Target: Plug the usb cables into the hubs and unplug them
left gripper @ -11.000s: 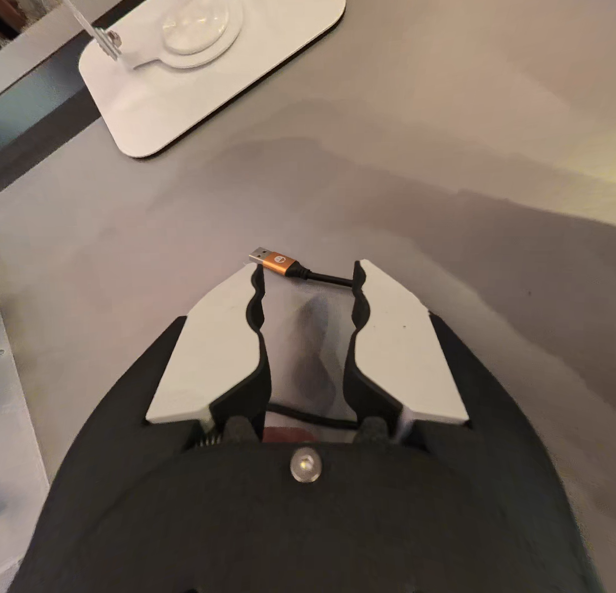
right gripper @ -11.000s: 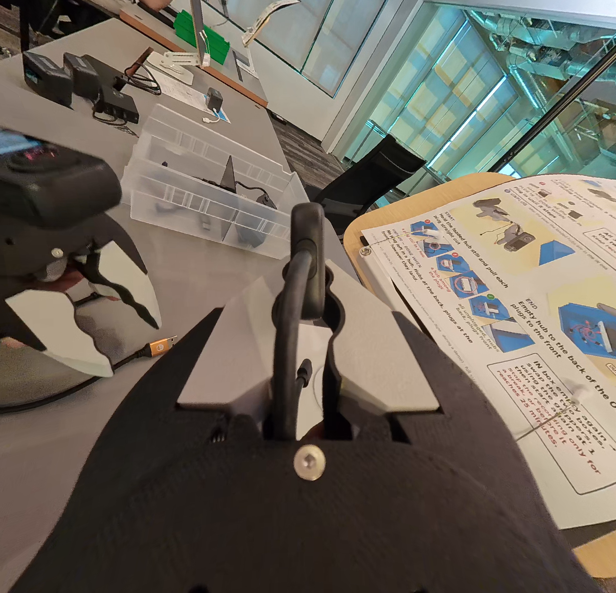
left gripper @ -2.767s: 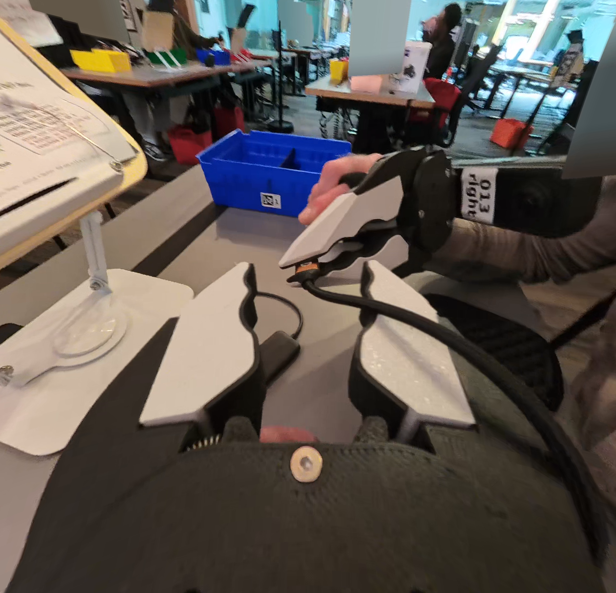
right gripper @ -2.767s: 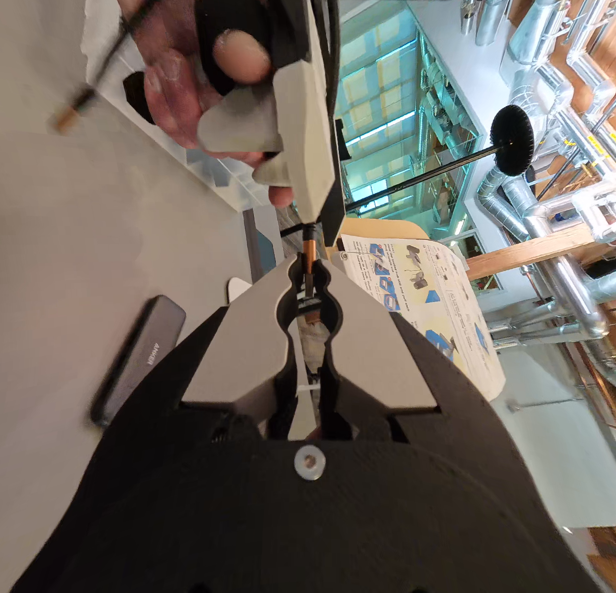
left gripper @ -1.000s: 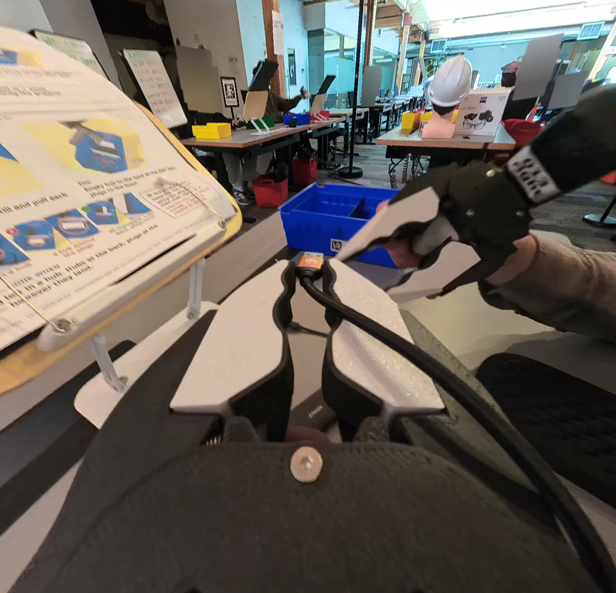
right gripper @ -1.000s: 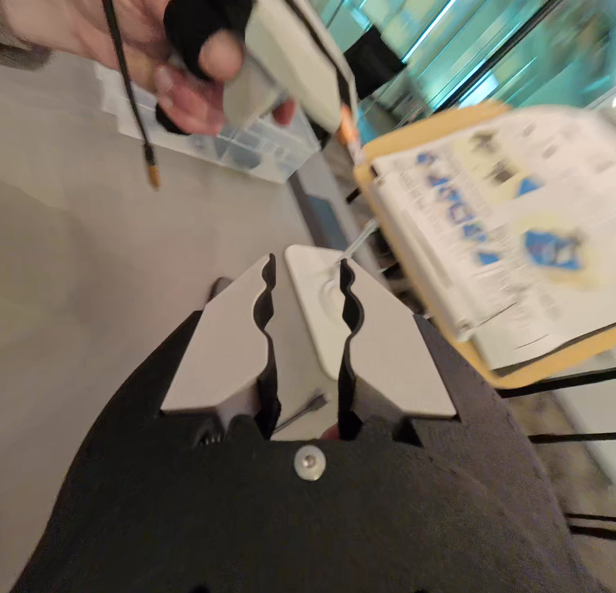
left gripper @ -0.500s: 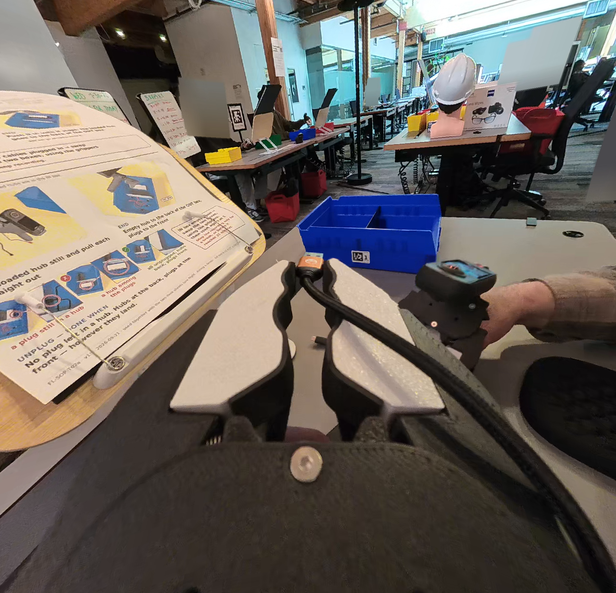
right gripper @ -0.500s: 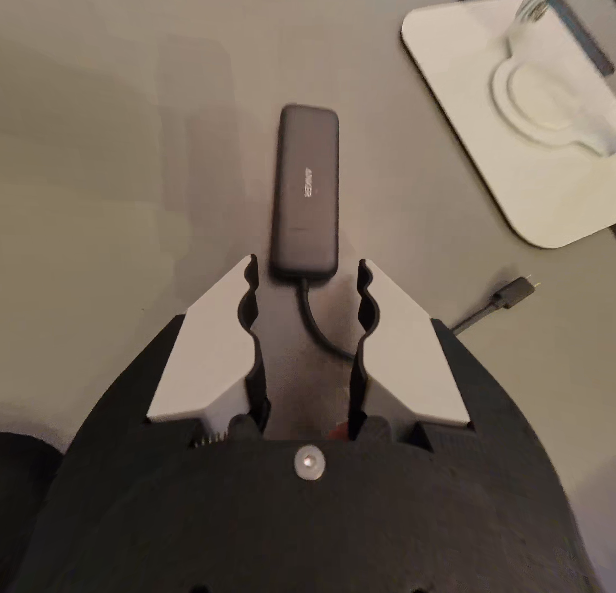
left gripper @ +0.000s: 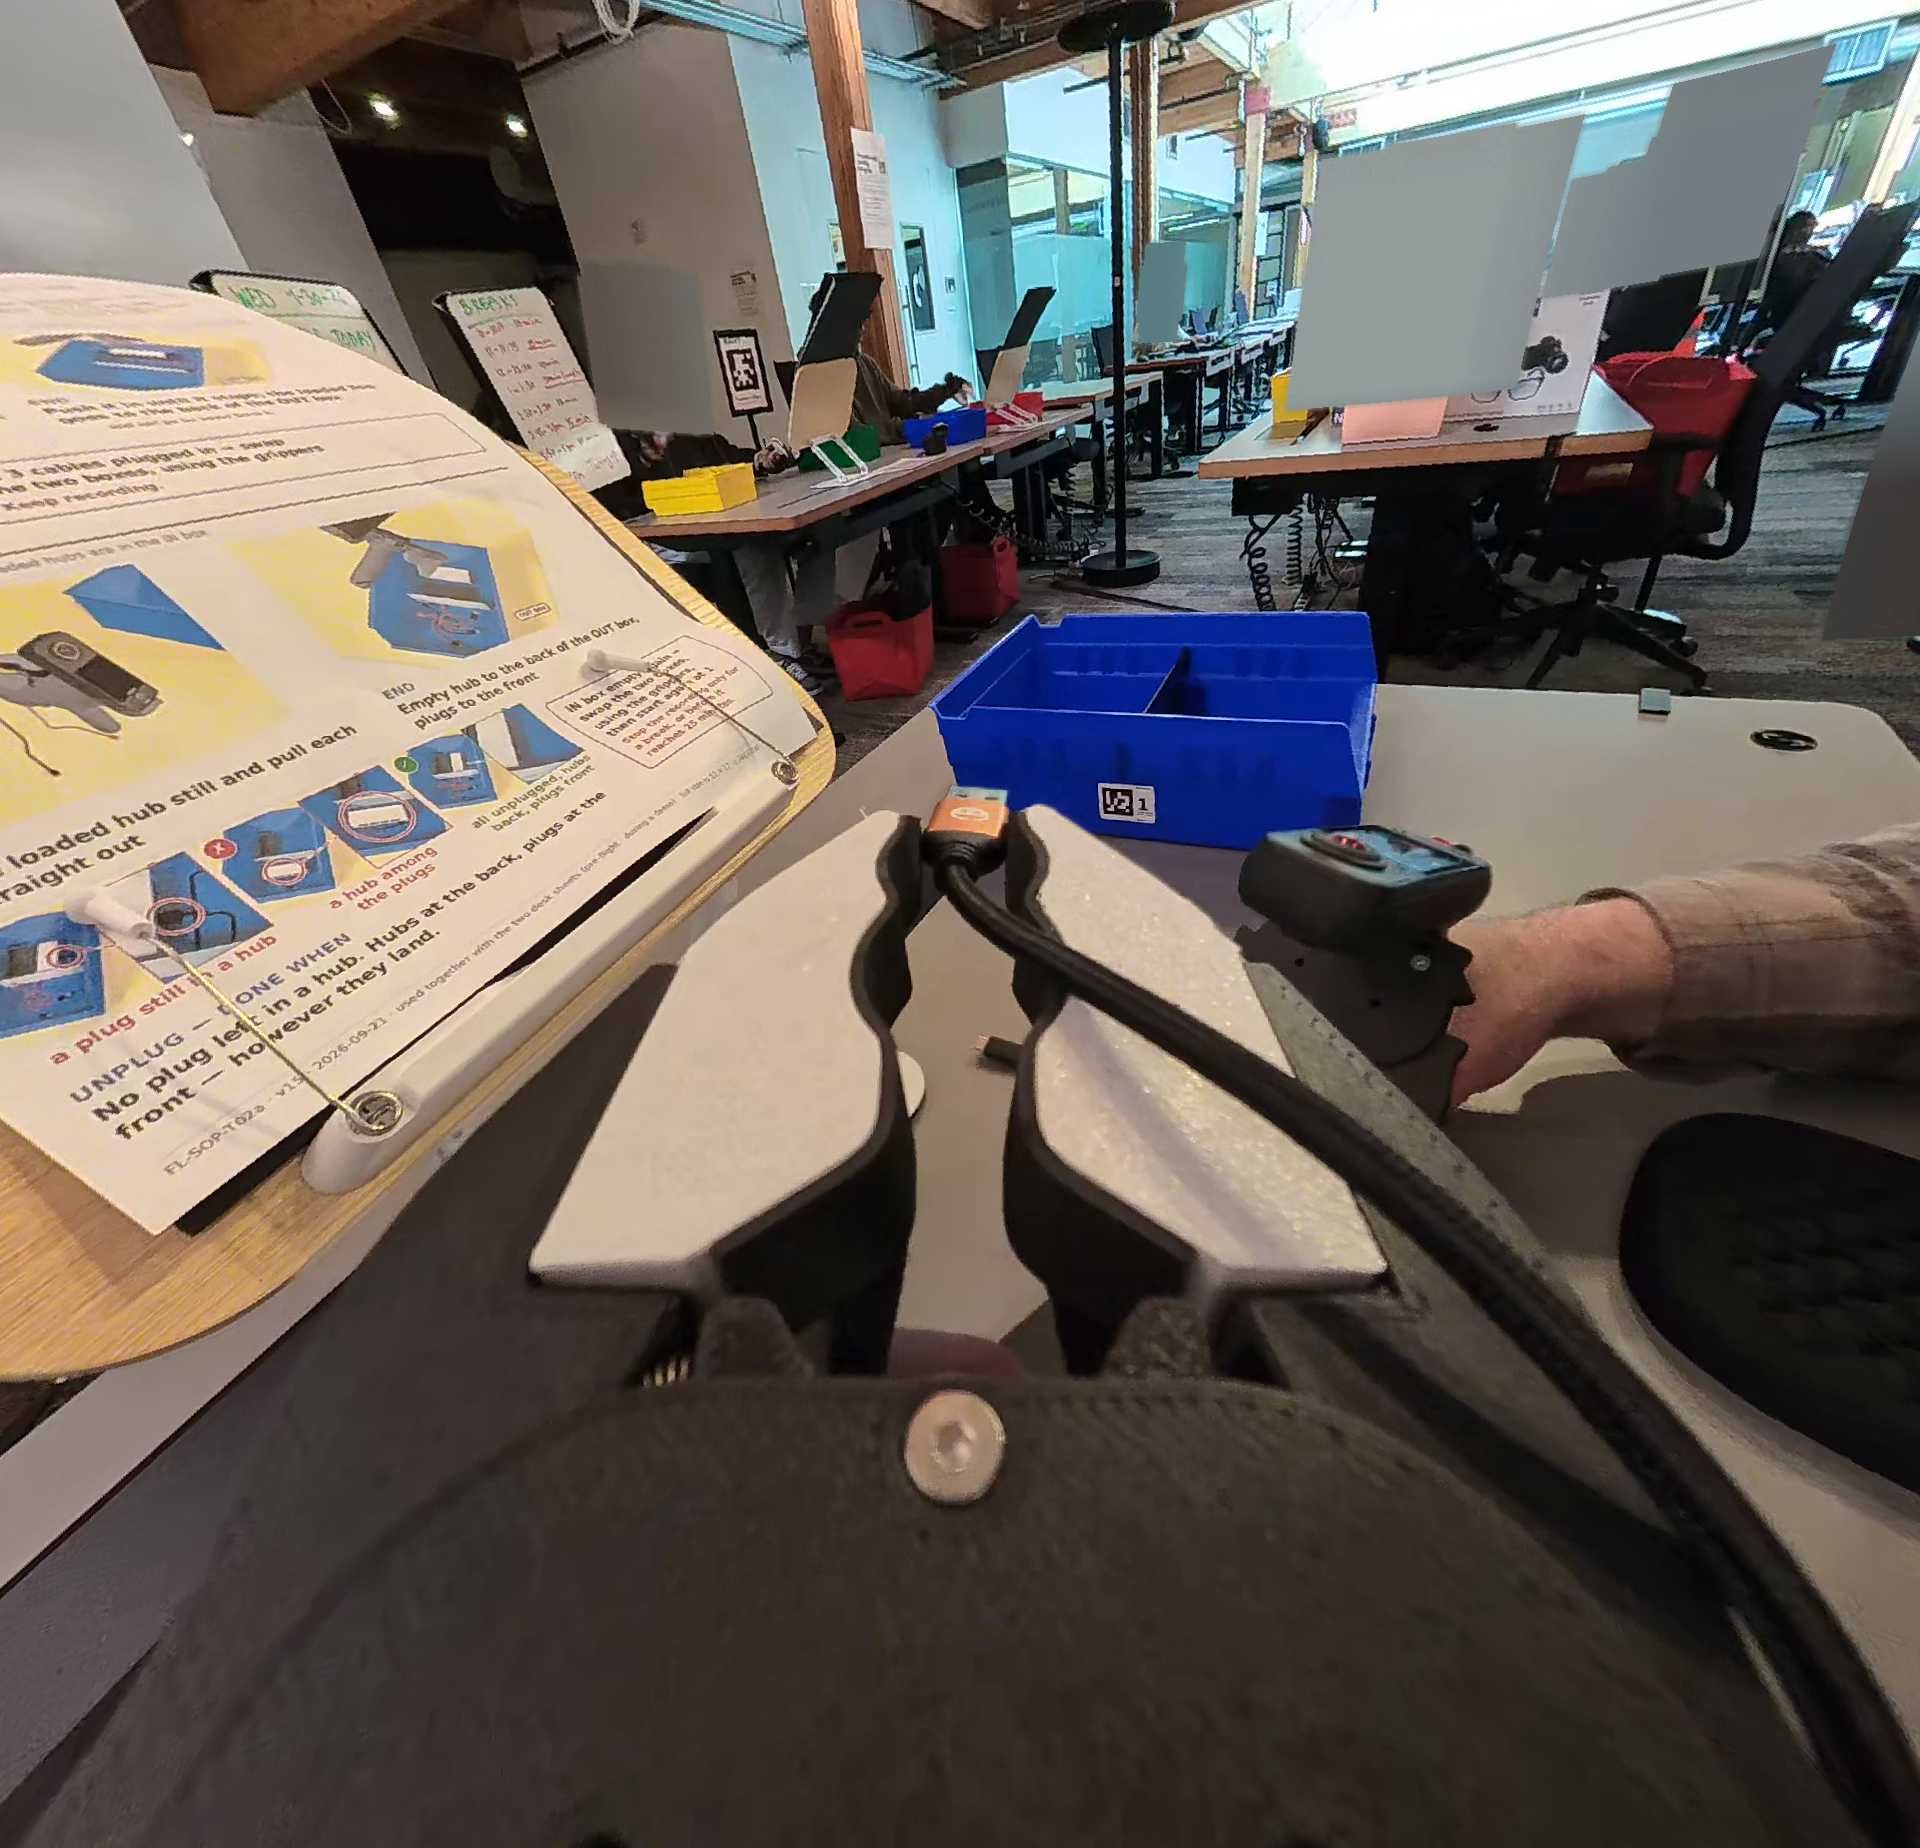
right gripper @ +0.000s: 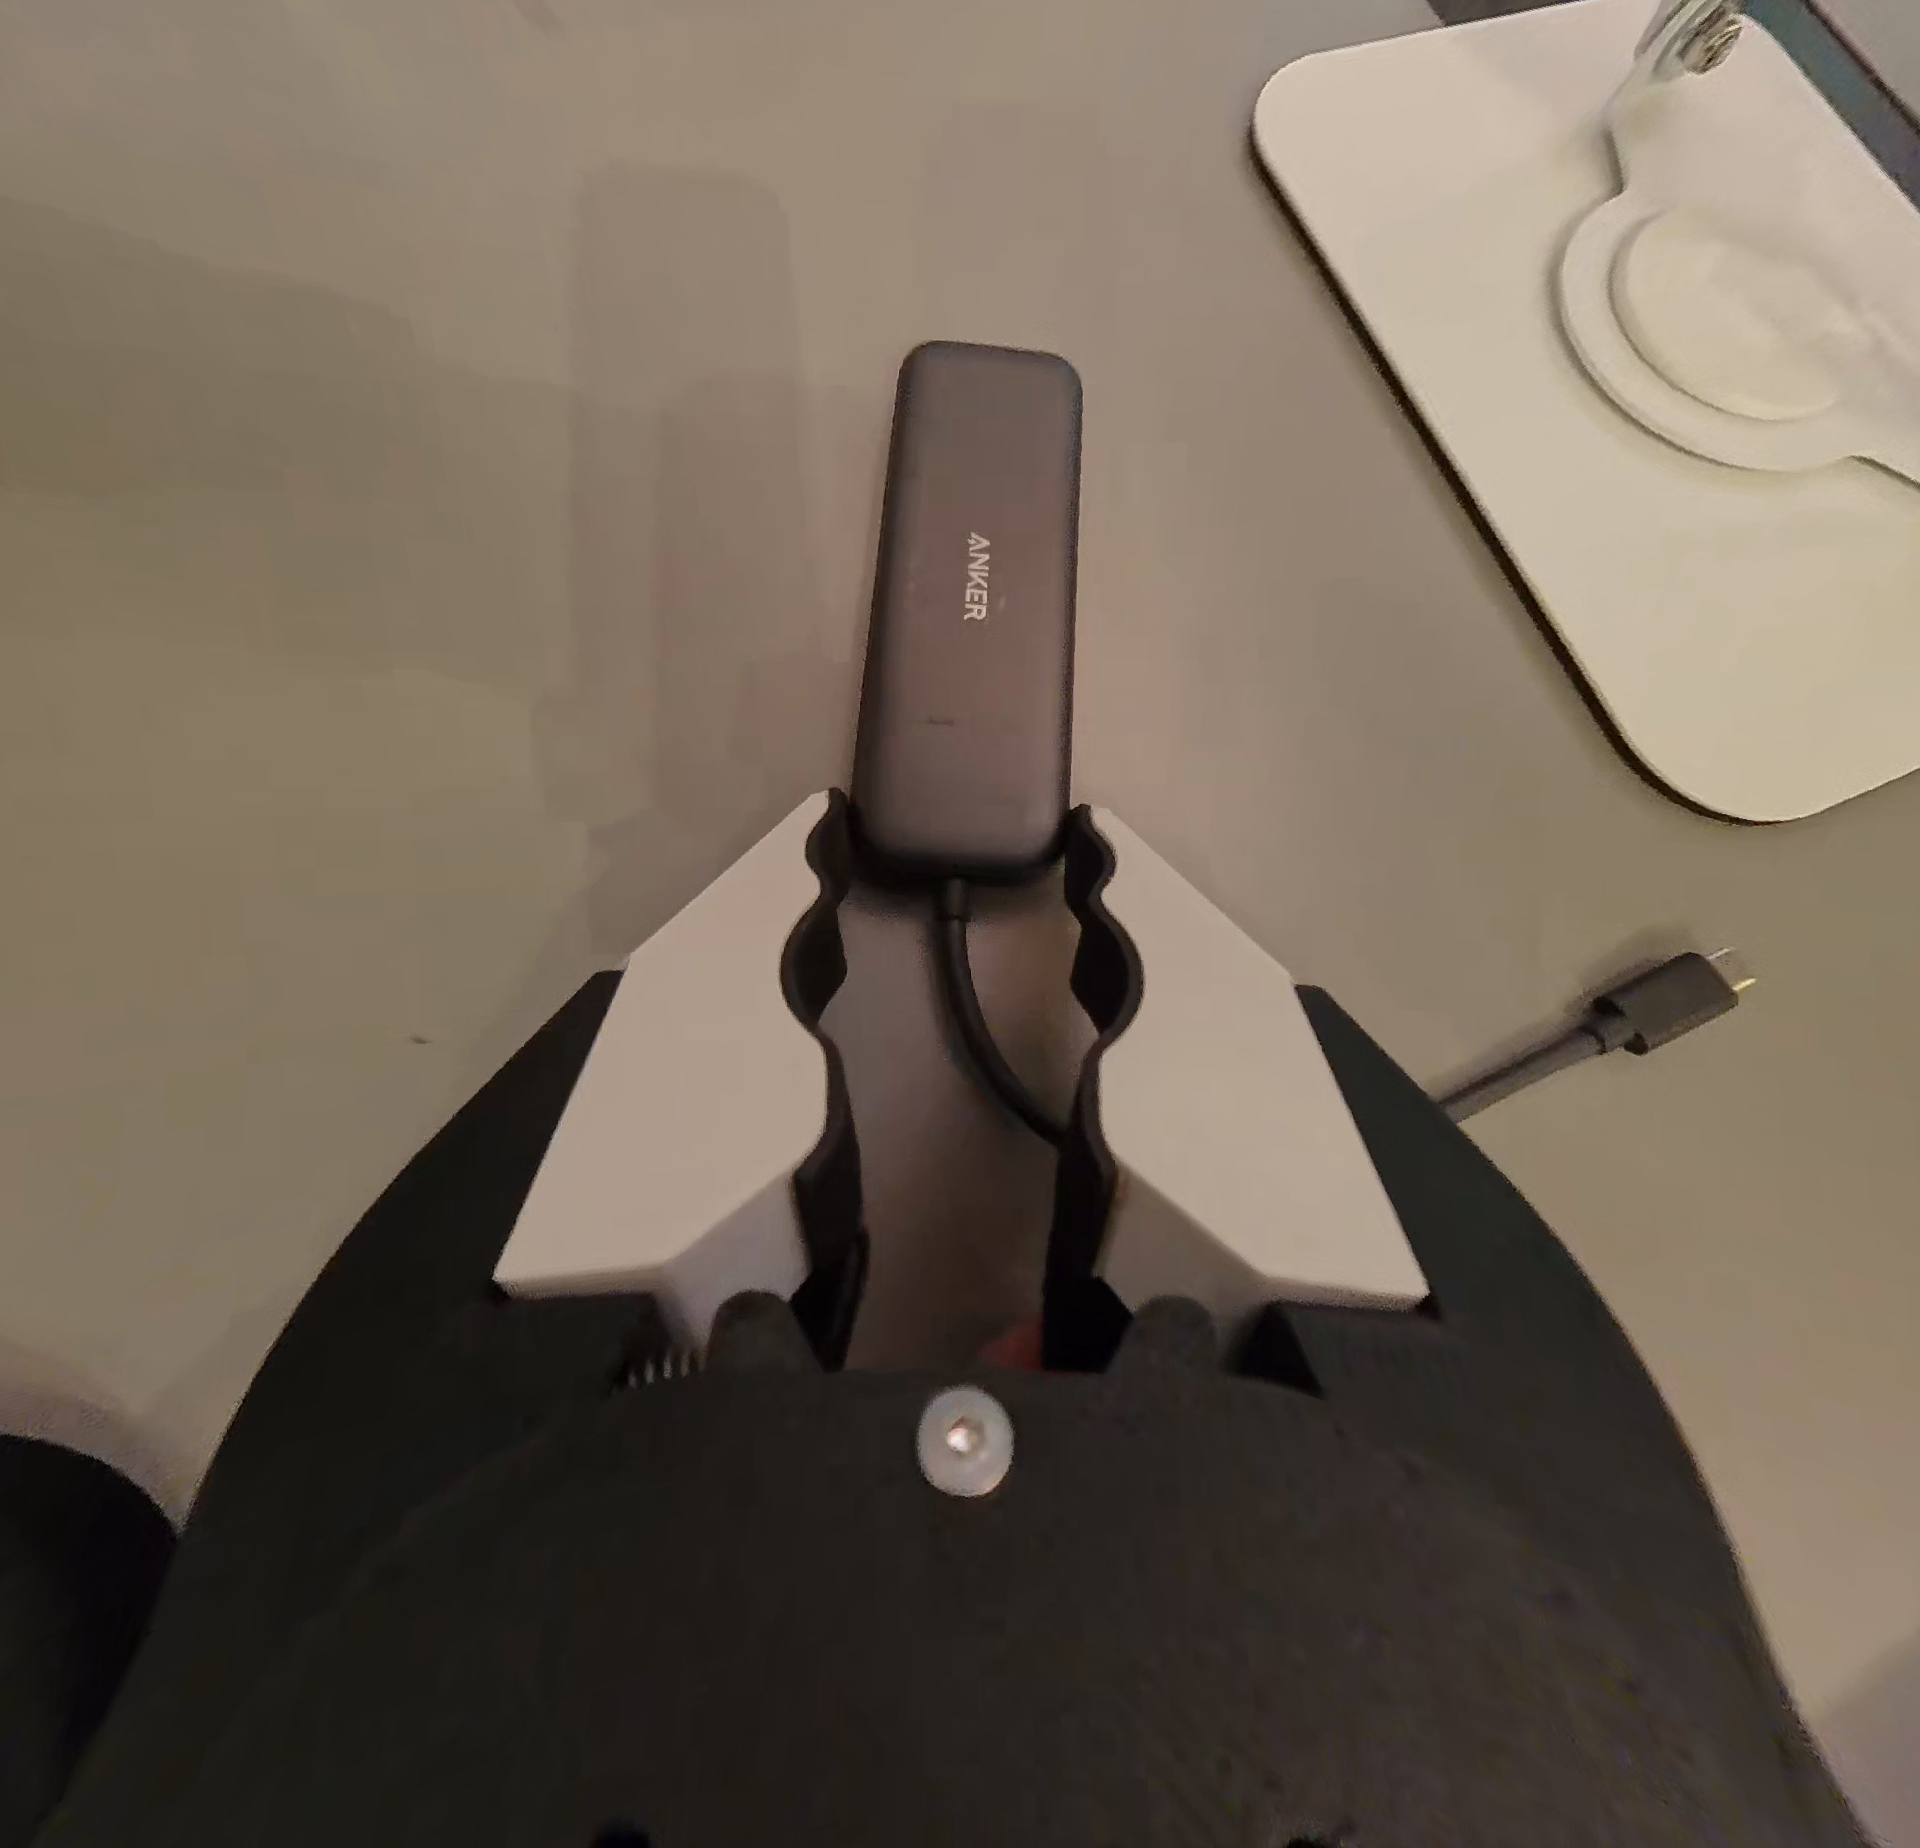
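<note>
On the worktop (right gripper: 416, 448), the hub (right gripper: 971, 593) is lying flat, long axis pointing away, right tongs (right gripper: 958, 837) pinching its near end. Left tongs (left gripper: 966, 842) are gripping the orange USB plug (left gripper: 968, 819), tip pointing forward.

The slim dark-grey hub (right gripper: 971, 593) has a smooth matt shell, lying on the matt grey desk (right gripper: 364, 448). The cable's orange plug sleeve (left gripper: 968, 822) looks like brushed metal, its black cord (left gripper: 1195, 1029) braided; the blue bin (left gripper: 1226, 770) is glossy plastic.
</note>
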`<action>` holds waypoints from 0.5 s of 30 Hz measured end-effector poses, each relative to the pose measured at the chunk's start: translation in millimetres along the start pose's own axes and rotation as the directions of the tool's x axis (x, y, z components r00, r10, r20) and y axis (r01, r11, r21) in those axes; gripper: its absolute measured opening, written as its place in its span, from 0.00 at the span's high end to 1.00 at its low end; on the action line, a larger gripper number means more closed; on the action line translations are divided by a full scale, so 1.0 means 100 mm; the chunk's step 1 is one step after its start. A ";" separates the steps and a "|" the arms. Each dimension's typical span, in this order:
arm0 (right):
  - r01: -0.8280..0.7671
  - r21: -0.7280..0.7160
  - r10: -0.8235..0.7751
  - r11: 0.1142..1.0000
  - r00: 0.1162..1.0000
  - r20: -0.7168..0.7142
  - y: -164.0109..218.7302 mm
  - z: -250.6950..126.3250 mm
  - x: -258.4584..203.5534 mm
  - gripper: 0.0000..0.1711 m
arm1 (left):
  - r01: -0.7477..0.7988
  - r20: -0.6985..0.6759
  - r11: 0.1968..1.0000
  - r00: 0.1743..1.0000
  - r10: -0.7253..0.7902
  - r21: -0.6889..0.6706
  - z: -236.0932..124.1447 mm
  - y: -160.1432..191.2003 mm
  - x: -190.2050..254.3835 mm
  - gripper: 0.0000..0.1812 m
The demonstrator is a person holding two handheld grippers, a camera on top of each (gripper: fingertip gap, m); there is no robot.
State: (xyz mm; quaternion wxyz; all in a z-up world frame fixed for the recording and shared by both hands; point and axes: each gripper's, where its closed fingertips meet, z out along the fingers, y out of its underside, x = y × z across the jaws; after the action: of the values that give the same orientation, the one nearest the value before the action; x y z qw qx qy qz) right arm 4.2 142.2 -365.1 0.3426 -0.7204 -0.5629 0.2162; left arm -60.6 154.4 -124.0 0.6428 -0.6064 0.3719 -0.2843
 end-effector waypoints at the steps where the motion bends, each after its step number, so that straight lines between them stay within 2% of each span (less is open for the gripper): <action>1: -0.016 0.021 0.017 1.000 1.000 -0.004 -0.03 -0.01 0.01 0.77 | 0.000 0.004 1.000 1.000 0.000 -0.003 0.00 0.01 -0.01 0.92; 15: -0.178 0.242 0.202 0.954 0.976 -0.080 -0.41 -0.41 0.37 0.77 | -0.018 0.031 0.997 0.999 0.020 -0.072 0.12 0.27 -0.03 0.92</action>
State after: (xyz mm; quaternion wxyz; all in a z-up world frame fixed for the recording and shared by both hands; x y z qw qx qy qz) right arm 15.2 173.2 -304.4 0.4311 -0.7363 -0.4430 0.2752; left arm -54.5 166.8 -150.0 0.6291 -0.6300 0.3774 -0.2550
